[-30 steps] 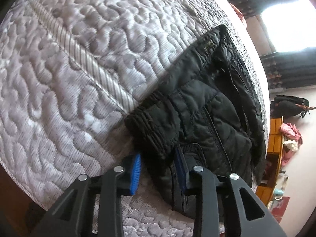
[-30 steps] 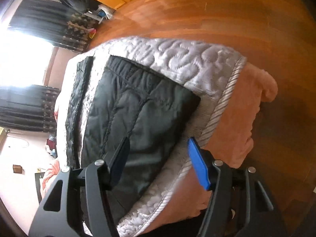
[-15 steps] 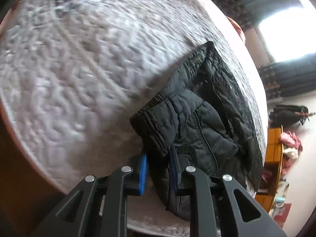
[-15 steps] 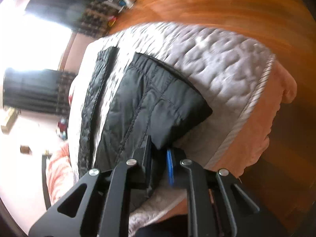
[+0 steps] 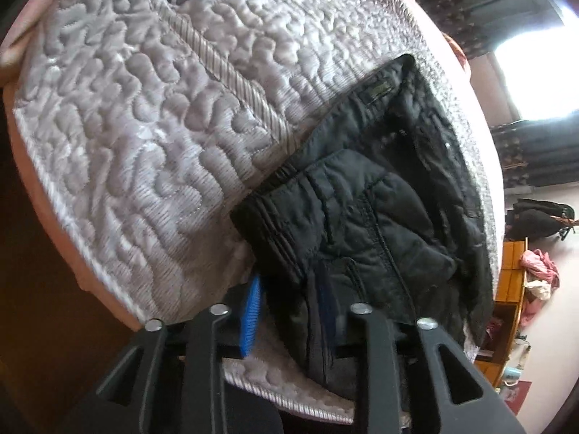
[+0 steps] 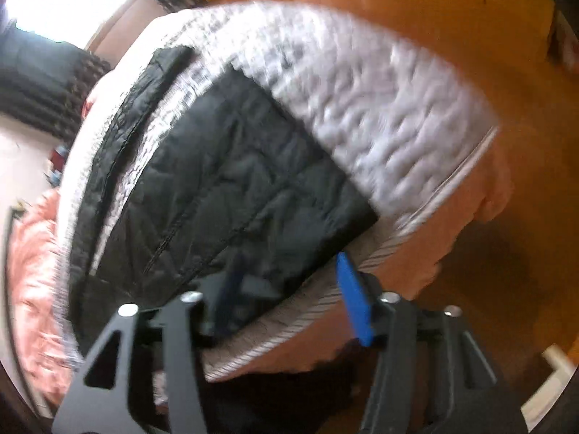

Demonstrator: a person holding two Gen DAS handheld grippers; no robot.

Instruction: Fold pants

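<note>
Black quilted pants (image 5: pixel 362 217) lie folded on a grey quilted bedspread (image 5: pixel 163 126). My left gripper (image 5: pixel 289 303) hangs over the waistband end. Its jaws are opening, and a fold of the black fabric lies between the blue pads, with a gap at the left pad (image 5: pixel 251 311). In the blurred right wrist view the pants (image 6: pixel 224 181) end in a leg corner near the bed's edge. My right gripper (image 6: pixel 291 289) is opening too, with that corner between its pads and clear of the right pad (image 6: pixel 353 300).
A pink blanket (image 6: pixel 452 224) hangs below the bedspread (image 6: pixel 380 108) at the bed's edge, with wooden floor (image 6: pixel 470 36) beyond. An orange shelf (image 5: pixel 514 271) with clothes, a black bag (image 5: pixel 539 217) and dark curtains (image 5: pixel 506 7) by a bright window stand far off.
Half a second ago both grippers were shut on the pants; now both sets of jaws stand apart. Both hands have shifted along the bed and risen a little, and the right wrist has rolled.
</note>
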